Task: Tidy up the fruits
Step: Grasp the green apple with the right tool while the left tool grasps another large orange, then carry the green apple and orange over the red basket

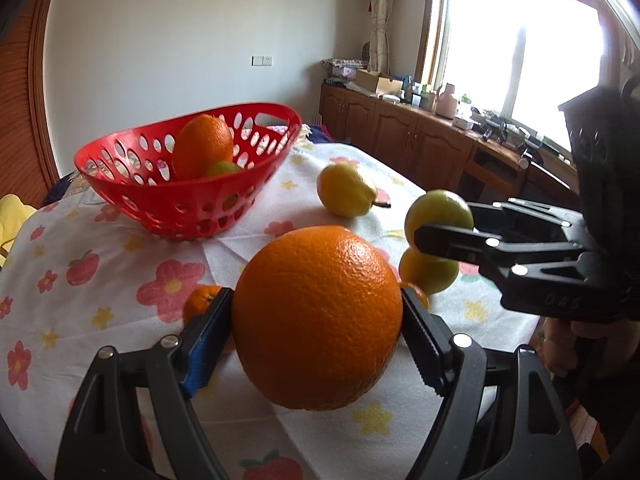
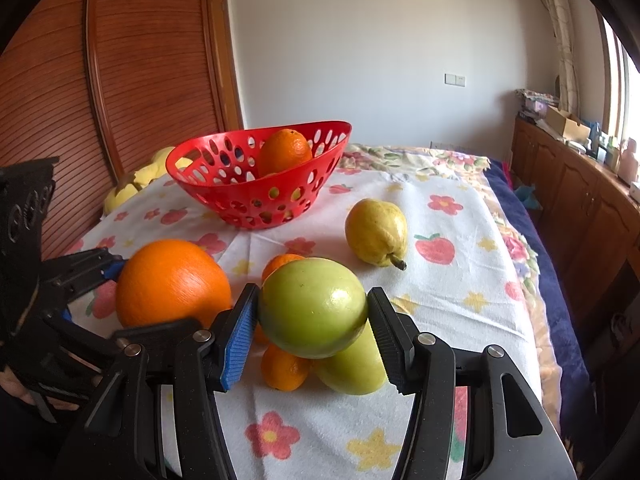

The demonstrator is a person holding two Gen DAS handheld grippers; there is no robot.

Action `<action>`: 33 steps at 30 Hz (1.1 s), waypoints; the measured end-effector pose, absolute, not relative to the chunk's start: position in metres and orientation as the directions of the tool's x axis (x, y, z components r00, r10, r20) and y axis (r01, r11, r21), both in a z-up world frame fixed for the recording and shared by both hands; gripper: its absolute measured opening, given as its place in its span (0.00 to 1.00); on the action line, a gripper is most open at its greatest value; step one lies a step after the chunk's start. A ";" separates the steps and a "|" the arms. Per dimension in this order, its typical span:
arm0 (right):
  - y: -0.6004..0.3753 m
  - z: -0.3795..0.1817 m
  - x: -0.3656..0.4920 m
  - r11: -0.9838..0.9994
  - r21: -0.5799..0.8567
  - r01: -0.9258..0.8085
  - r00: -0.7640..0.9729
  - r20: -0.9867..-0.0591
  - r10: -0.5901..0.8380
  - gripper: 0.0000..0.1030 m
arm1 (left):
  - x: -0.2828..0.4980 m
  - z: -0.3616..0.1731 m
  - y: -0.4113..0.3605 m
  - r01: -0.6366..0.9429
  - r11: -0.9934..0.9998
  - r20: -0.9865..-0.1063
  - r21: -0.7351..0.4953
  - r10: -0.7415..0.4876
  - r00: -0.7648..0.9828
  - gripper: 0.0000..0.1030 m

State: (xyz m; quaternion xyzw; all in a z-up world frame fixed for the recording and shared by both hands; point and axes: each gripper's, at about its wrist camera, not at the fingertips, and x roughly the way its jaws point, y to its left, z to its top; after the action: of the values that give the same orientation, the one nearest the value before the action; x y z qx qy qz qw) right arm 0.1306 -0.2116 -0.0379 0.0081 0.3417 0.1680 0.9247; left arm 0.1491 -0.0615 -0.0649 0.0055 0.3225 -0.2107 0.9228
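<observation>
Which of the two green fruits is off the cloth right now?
The upper green fruit, gripped in the right gripper's jaws. The other green fruit lies on the cloth beneath it, beside a small mandarin.

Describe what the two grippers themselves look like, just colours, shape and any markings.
Both are black plastic two-finger tools with curved arms and silver round bolt heads. On the left gripper and the right gripper, one finger carries a blue ribbed pad and the other a black toothed pad. The right gripper's side shows embossed letters, seemingly "DAS". No cables or sleeves are visible.
</observation>
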 end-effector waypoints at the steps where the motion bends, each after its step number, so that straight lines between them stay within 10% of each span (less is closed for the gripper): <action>1: -0.212 -0.038 0.131 0.943 0.130 -0.306 0.711 -0.628 0.316 0.55 | 0.149 -0.062 -0.060 0.389 0.912 -0.593 -0.128 -0.385 0.707 0.77; 33: -0.172 0.025 0.214 0.900 0.075 -0.429 0.722 -0.570 0.392 0.55 | 0.215 0.016 0.018 0.320 0.940 -0.504 -0.119 -0.334 0.796 0.77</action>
State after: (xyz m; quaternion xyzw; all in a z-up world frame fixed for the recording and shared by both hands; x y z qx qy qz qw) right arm 0.2137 -0.1715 0.0250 -0.0309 0.2998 0.2210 0.9275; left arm 0.2152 0.0176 0.0161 -0.0137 0.2683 -0.1726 0.9477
